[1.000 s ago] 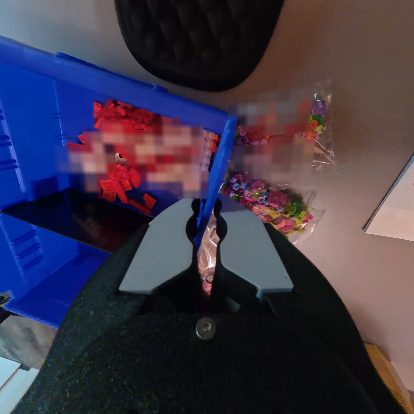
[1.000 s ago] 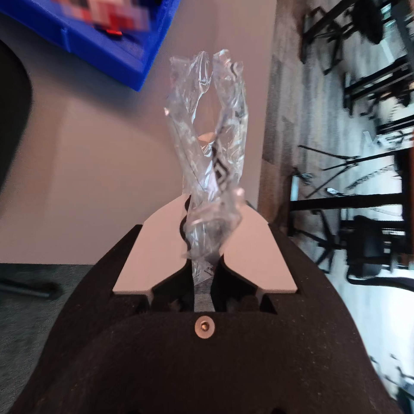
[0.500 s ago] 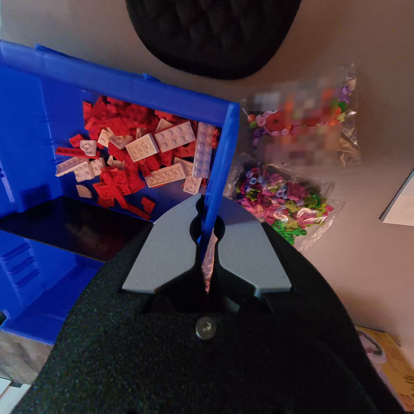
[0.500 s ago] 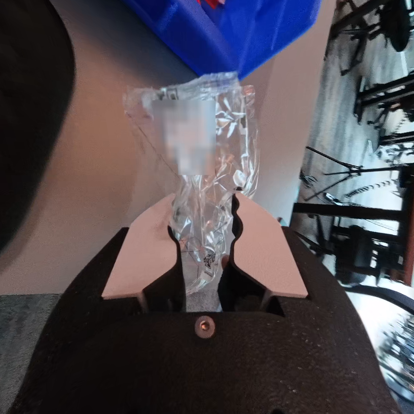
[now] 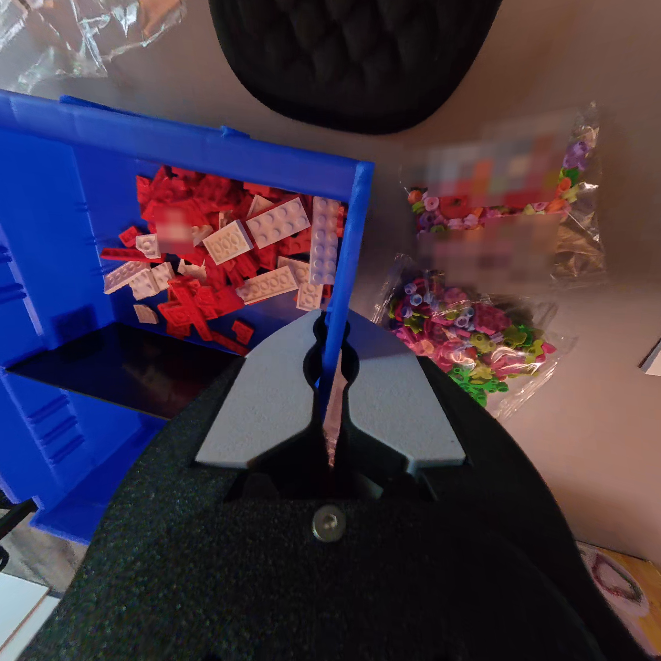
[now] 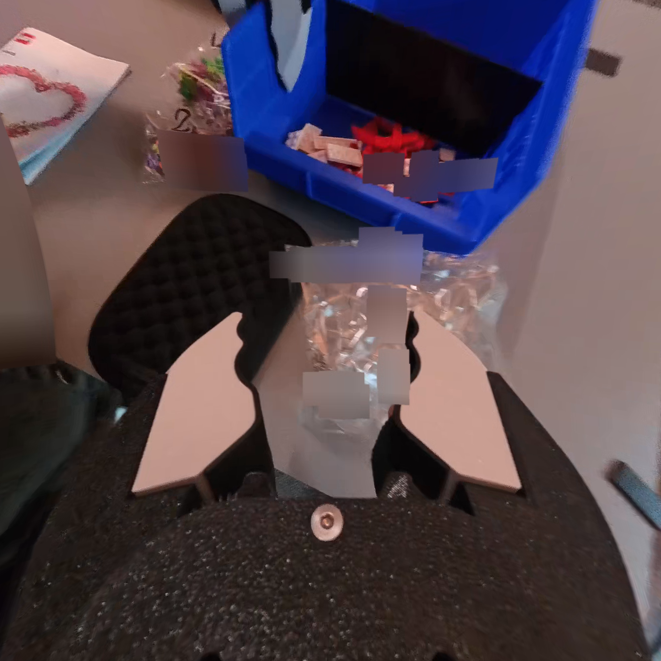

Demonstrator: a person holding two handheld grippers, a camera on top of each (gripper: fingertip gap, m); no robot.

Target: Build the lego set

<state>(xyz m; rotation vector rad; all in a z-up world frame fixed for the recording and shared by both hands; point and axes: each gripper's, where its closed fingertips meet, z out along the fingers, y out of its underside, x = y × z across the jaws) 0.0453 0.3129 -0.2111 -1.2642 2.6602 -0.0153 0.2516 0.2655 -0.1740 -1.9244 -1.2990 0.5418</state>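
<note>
A blue bin (image 5: 214, 150) holds a pile of red and white lego bricks (image 5: 232, 250). My left gripper (image 5: 334, 339) is shut on the bin's right wall, one finger inside and one outside. My right gripper (image 6: 327, 316) is open over the table. An empty clear plastic bag (image 6: 454, 286) lies crumpled on the table between and ahead of its fingers, against the bin's front (image 6: 357, 200). The bricks (image 6: 386, 139) also show in the right wrist view. The same bag (image 5: 71, 35) shows beyond the bin in the left wrist view.
Two sealed bags of small colourful pieces (image 5: 465, 343) (image 5: 500, 200) lie right of the bin. A black padded mat (image 5: 357, 53) (image 6: 196, 268) lies beside the bin. An instruction booklet with a heart picture (image 6: 46, 96) lies on the table. My right fingertips sit around 20 cm from my left ones.
My right gripper opened and let go of the empty bag, which now lies on the table by the bin. The right view swung down toward the table. My left gripper keeps its hold.
</note>
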